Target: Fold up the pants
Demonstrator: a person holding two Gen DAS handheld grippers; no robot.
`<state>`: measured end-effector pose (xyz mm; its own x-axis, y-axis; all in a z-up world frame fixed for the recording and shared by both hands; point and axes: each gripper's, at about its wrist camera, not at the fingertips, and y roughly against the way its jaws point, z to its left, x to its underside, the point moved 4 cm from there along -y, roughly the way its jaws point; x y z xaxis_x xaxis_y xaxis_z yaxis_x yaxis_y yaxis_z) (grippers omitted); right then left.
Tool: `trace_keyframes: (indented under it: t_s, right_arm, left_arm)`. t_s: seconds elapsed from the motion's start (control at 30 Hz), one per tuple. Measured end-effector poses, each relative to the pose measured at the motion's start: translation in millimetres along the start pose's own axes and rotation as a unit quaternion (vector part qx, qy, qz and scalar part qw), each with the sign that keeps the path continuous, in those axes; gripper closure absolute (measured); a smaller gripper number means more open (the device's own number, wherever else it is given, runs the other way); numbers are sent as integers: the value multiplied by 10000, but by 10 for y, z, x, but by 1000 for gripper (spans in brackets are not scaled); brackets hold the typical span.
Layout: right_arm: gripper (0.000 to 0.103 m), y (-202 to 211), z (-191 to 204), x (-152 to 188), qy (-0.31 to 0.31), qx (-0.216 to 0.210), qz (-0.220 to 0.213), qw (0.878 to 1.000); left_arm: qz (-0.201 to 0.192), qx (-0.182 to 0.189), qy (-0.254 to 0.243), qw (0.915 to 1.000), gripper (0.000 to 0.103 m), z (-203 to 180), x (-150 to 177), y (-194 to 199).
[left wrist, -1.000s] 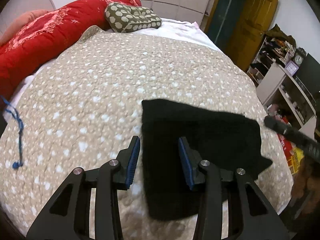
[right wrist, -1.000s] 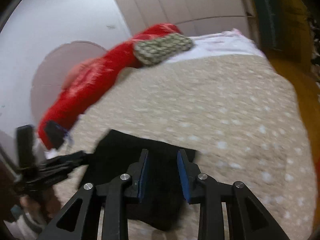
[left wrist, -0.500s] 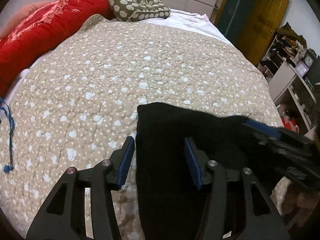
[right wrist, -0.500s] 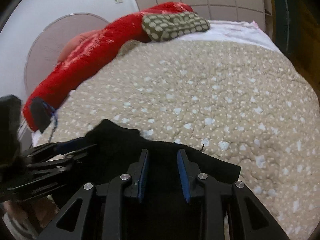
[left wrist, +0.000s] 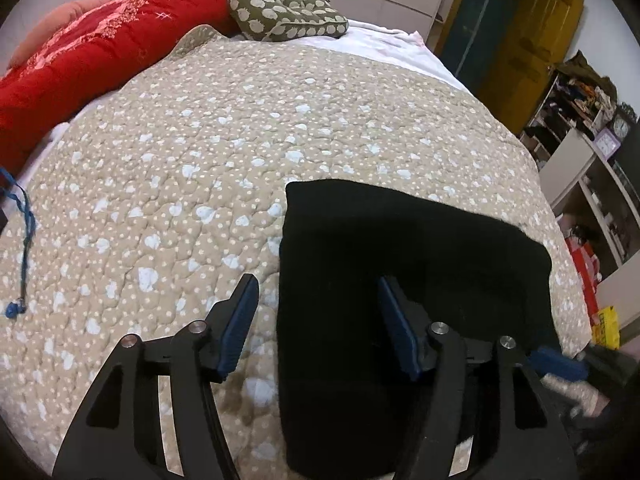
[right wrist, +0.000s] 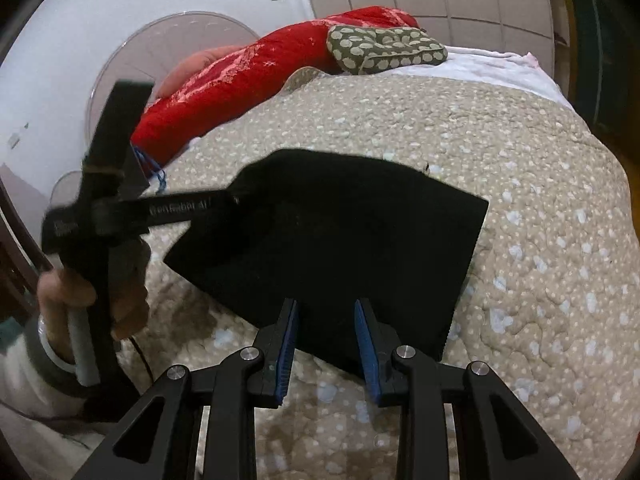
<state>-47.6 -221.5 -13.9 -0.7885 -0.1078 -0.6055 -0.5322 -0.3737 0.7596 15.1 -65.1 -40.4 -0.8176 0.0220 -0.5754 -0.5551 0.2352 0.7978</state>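
The black pants (left wrist: 400,264) lie folded into a compact rectangle on the beige spotted quilt (left wrist: 200,140). My left gripper (left wrist: 316,300) is open, with its jaws astride the pants' left edge near the front. In the right wrist view the pants (right wrist: 340,232) lie flat, and my right gripper (right wrist: 326,320) is open at their near edge. The left gripper also shows in the right wrist view (right wrist: 236,198), its tips at the pants' far left corner; whether it touches the cloth I cannot tell.
A red duvet (left wrist: 80,52) and a green patterned pillow (left wrist: 284,12) lie at the bed's head. A blue cord (left wrist: 24,236) hangs at the left edge. Shelves (left wrist: 592,152) and a yellow door (left wrist: 520,40) stand to the right.
Both grippers have drawn back towards the near edge. The pants' right side now lies flat and squared. The right gripper has pulled away from over the pants to their front edge.
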Motion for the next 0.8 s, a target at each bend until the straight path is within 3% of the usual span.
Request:
trace_keyframes:
  t_s: [0.33,0.8]
  right_arm:
    - [75,141,-272,-156,-538,350,-239,9977]
    - [73,-56,-344,-158,-525,527,-76,9972]
  left_arm:
    - [-90,-282,-144,9995,41,-31,69,175]
    - [-53,-298,-142,9994,41,-60,90,137]
